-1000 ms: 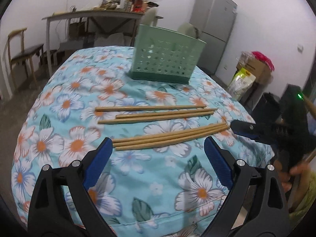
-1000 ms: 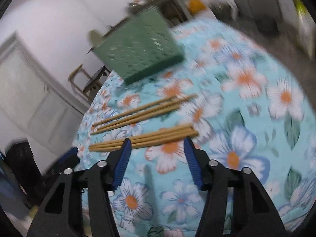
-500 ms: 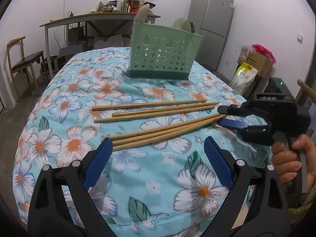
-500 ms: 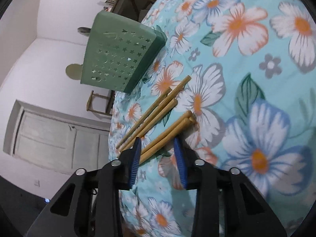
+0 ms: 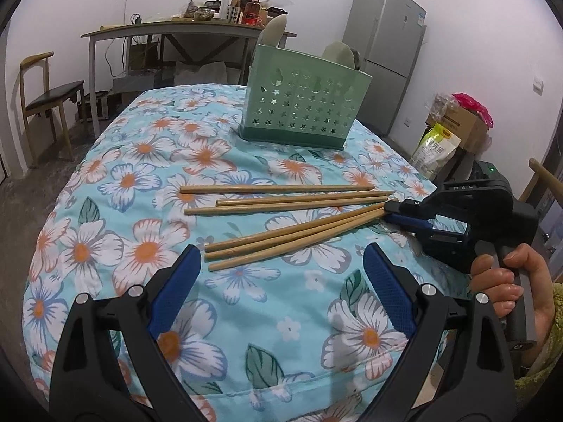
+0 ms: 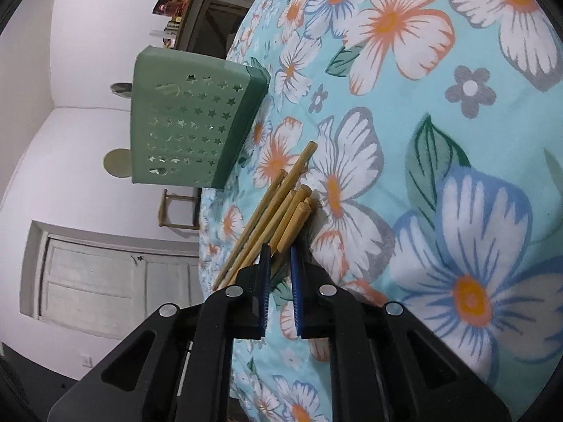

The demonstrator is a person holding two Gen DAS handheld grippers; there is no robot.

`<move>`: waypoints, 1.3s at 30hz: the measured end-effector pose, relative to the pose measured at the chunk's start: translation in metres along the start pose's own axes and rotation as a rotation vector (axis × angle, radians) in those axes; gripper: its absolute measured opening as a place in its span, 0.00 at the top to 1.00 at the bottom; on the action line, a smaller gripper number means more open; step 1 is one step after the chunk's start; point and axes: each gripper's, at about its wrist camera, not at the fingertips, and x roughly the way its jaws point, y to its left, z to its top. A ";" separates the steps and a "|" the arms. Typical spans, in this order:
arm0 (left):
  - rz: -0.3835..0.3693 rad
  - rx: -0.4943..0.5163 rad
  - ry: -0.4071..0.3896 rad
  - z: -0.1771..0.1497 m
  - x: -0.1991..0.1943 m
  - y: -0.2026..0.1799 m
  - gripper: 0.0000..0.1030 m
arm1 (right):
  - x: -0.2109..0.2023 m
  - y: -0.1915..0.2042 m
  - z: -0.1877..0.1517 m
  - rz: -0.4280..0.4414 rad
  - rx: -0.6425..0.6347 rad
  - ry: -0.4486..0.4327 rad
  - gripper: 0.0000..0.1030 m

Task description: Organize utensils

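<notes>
A worktop point(image 5: 105, 183) draped in a blue floral cloth fills both views. A green perforated caddy point(image 5: 302, 105) stands upright at its far side, with pale spoon-like ends poking above its rim. 6 wooden chopsticks lie flat mid-cloth in 2 groups of 3: the far trio point(image 5: 285, 197) lies nearly level, while the near trio point(image 5: 295, 235) angles up towards the right. The left gripper point(image 5: 281, 281) hovers near the near trio's left ends, jaws spread wide, touching nothing. The right gripper point(image 6: 279, 263), in a hand point(image 5: 503, 285), lies on its side at the near trio's right ends, jaws almost closed; whether they pinch a stick, I cannot tell.
</notes>
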 end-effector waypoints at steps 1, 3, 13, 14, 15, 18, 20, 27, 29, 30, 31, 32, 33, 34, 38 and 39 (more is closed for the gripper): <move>0.002 0.000 -0.002 0.000 -0.001 0.000 0.13 | -0.004 -0.003 0.000 0.002 0.000 -0.001 0.89; 0.003 -0.006 -0.004 -0.001 -0.003 0.002 0.13 | -0.006 -0.004 -0.001 0.000 -0.006 0.004 0.89; -0.030 -0.031 -0.009 -0.003 -0.007 0.008 0.13 | 0.002 0.017 -0.006 -0.092 -0.057 -0.014 0.66; -0.038 -0.037 -0.014 -0.004 -0.008 0.010 0.13 | 0.004 0.017 -0.007 -0.100 -0.058 -0.023 0.66; -0.042 -0.039 -0.015 -0.004 -0.009 0.011 0.13 | 0.005 0.018 -0.007 -0.106 -0.057 -0.039 0.66; -0.059 -0.048 -0.019 -0.006 -0.012 0.016 0.13 | 0.008 0.022 -0.008 -0.144 -0.067 -0.081 0.67; -0.069 -0.050 -0.023 -0.006 -0.016 0.020 0.13 | 0.010 0.026 -0.011 -0.172 -0.084 -0.115 0.68; -0.097 -0.063 -0.049 -0.003 -0.026 0.035 0.13 | 0.002 0.014 -0.017 -0.141 -0.003 -0.183 0.86; -0.101 -0.069 -0.048 -0.003 -0.026 0.039 0.13 | -0.003 0.014 -0.019 -0.140 -0.006 -0.205 0.87; -0.102 -0.077 -0.047 -0.003 -0.025 0.042 0.13 | -0.005 0.015 -0.020 -0.136 -0.005 -0.211 0.90; -0.105 -0.086 -0.047 -0.003 -0.025 0.044 0.13 | -0.006 0.014 -0.020 -0.134 -0.001 -0.215 0.91; -0.112 -0.097 -0.045 -0.002 -0.024 0.047 0.13 | -0.008 0.013 -0.021 -0.126 0.005 -0.219 0.92; -0.116 -0.103 -0.045 -0.002 -0.024 0.048 0.13 | -0.010 0.014 -0.021 -0.117 0.009 -0.226 0.95; -0.122 -0.108 -0.046 -0.001 -0.024 0.049 0.13 | -0.012 0.014 -0.022 -0.112 0.010 -0.231 0.95; -0.133 -0.091 -0.066 0.002 -0.027 0.051 0.13 | -0.028 0.019 -0.022 -0.085 -0.005 -0.264 0.96; -0.137 -0.090 -0.070 0.002 -0.028 0.051 0.13 | -0.030 0.019 -0.022 -0.075 -0.003 -0.261 0.96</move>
